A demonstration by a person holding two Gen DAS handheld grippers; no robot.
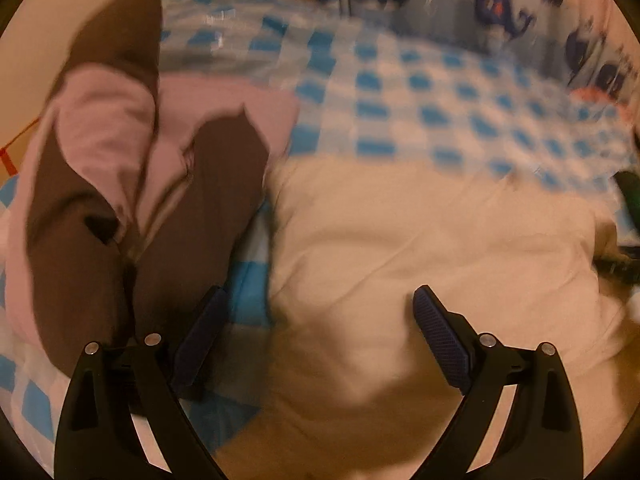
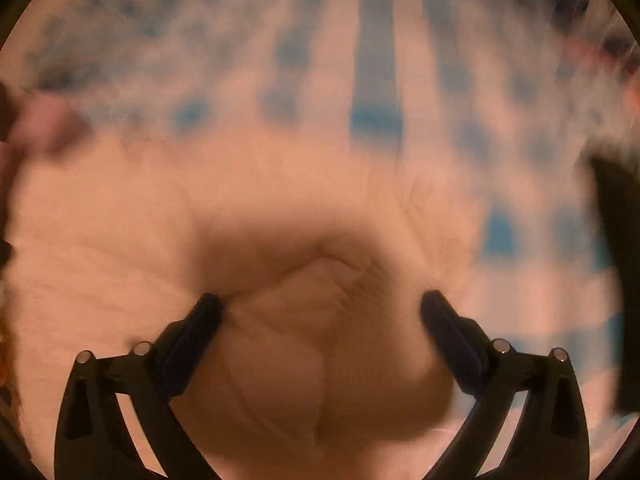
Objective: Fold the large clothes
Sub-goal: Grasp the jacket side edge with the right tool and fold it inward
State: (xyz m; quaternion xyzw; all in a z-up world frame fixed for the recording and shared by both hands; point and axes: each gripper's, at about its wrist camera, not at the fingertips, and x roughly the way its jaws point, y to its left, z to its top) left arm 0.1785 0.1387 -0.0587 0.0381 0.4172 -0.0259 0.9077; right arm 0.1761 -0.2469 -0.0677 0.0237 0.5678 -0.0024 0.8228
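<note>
Left gripper [image 1: 320,300]: jaws spread wide, nothing between them, hanging over the near left edge of the cream garment [image 1: 420,248]. Right gripper [image 2: 322,300]: jaws likewise spread, poised above a bunched fold of the same cream garment [image 2: 304,320]; whether the pads touch the cloth is hard to say through the blur.

The garment lies spread across the blue-and-white checked bed cover [image 1: 420,92], filling the near middle. Just beside it, to its left, a crumpled pink and brown garment [image 1: 132,168] sits in a heap on the cover. Farther back, whale-print fabric [image 1: 500,4] runs along the bed's far side.
</note>
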